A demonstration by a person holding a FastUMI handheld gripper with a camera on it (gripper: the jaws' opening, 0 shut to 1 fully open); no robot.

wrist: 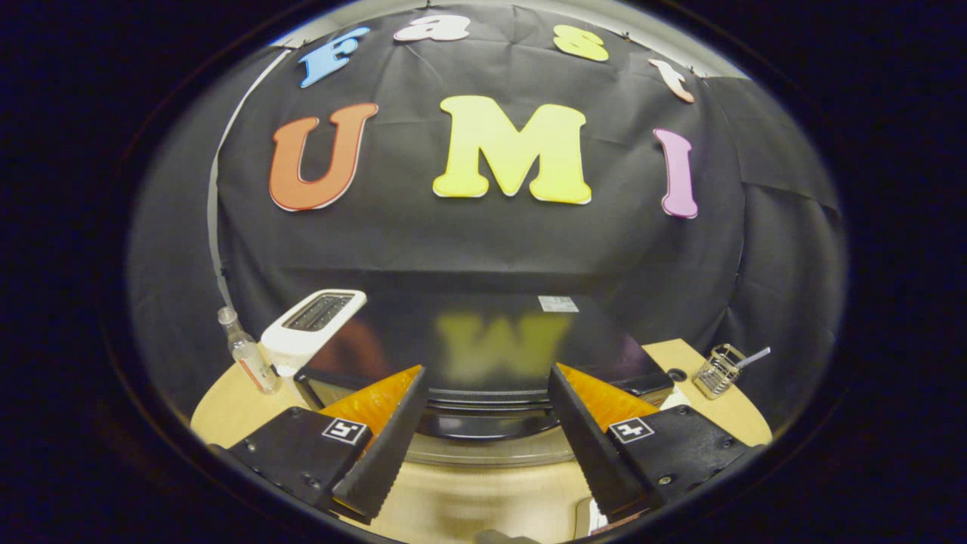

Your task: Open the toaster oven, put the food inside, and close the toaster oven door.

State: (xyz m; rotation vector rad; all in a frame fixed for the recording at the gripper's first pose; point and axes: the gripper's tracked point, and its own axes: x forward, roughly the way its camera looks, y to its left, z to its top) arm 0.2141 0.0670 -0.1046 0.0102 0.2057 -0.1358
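A black toaster oven (pixel 483 332) with a glossy top stands on the wooden table, right in front of me and seen from above. Its front upper edge and a curved silver band (pixel 491 452), which looks like the door handle, lie between my fingers. My gripper (pixel 487 372) is open, the fingers spread wide to either side of the oven's front with nothing between the pads. I cannot tell from this angle whether the door is open or shut. No food can be made out.
A white slot toaster (pixel 313 329) stands left of the oven, with a small clear bottle (pixel 245 351) beside it. A wire holder with a utensil (pixel 719 370) sits right of the oven. Bare light wooden table (pixel 468 506) lies under the fingers.
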